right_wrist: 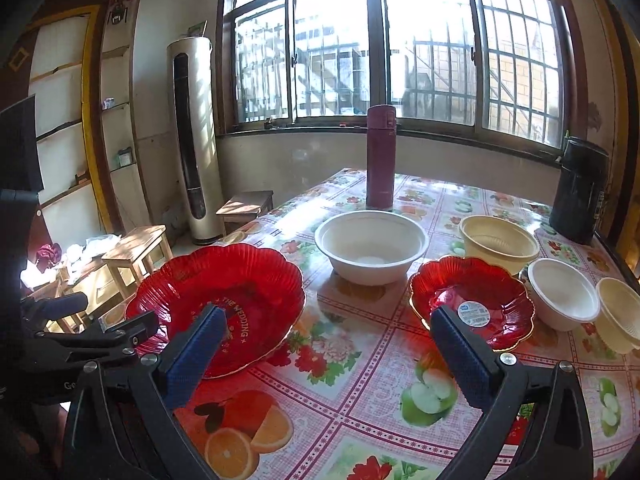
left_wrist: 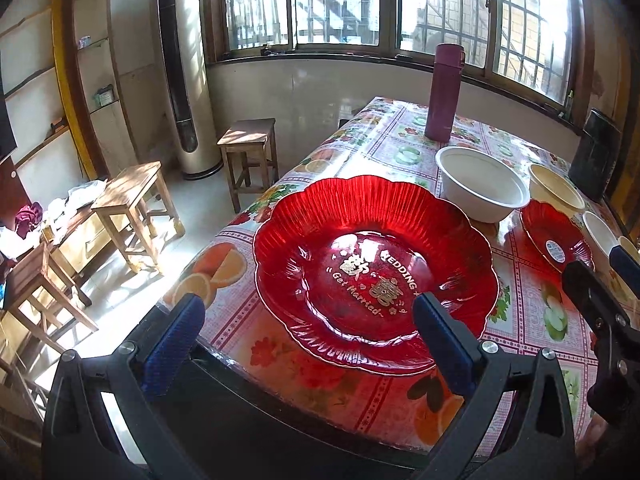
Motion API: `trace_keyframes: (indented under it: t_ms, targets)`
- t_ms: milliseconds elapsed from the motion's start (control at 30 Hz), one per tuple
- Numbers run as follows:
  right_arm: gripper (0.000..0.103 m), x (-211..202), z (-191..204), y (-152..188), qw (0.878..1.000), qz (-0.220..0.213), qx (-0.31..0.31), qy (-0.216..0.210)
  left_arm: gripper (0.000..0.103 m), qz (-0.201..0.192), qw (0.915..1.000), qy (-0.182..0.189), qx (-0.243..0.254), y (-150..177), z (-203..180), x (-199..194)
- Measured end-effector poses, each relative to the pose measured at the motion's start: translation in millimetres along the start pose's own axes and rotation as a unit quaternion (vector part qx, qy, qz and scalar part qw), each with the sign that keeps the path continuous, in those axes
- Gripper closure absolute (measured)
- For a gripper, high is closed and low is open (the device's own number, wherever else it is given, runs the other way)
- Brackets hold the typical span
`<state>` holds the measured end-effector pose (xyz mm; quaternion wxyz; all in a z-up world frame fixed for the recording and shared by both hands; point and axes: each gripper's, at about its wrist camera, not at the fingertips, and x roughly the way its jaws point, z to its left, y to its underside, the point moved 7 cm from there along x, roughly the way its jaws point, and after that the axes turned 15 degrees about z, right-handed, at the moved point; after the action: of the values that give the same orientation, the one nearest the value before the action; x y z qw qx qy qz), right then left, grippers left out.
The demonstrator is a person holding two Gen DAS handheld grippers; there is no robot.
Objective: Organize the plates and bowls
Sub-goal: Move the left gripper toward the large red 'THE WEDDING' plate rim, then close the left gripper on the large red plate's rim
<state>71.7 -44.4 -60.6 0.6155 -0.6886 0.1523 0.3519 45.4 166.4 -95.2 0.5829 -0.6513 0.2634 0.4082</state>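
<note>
Plates and bowls spread over fruit-print tablecloth (right_wrist: 360,360); nothing gripped.

Left gripper (left_wrist: 312,320): jaws spread wide, poised at near rim of large red plate (left_wrist: 376,264), holding nothing; contact with rim cannot be judged. Right gripper (right_wrist: 328,344): jaws spread wide above bare cloth, between large red plate and small red plate (right_wrist: 472,300), holding nothing. Large plate: gold lettering inside, otherwise empty. Small plate: white sticker inside, otherwise empty. Behind, between both plates: large white bowl (right_wrist: 372,246), empty. Right of small plate: small white bowl (right_wrist: 564,294), empty. Behind that: cream bowl (right_wrist: 500,242), empty. At far right: second cream bowl (right_wrist: 618,312), tilted. At back: purple flask (right_wrist: 381,156), upright, closed; dark canister (right_wrist: 580,190), contents hidden.
</note>
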Motion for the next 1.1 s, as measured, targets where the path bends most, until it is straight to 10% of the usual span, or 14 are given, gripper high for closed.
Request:
trace_keyframes:
  t_ms: [1100]
  targets:
    - [0.000, 64, 25, -17, 0.999, 0.050, 0.013, 0.016, 0.000, 0.041, 0.9985, -0.008, -0.034, -11, 45, 44]
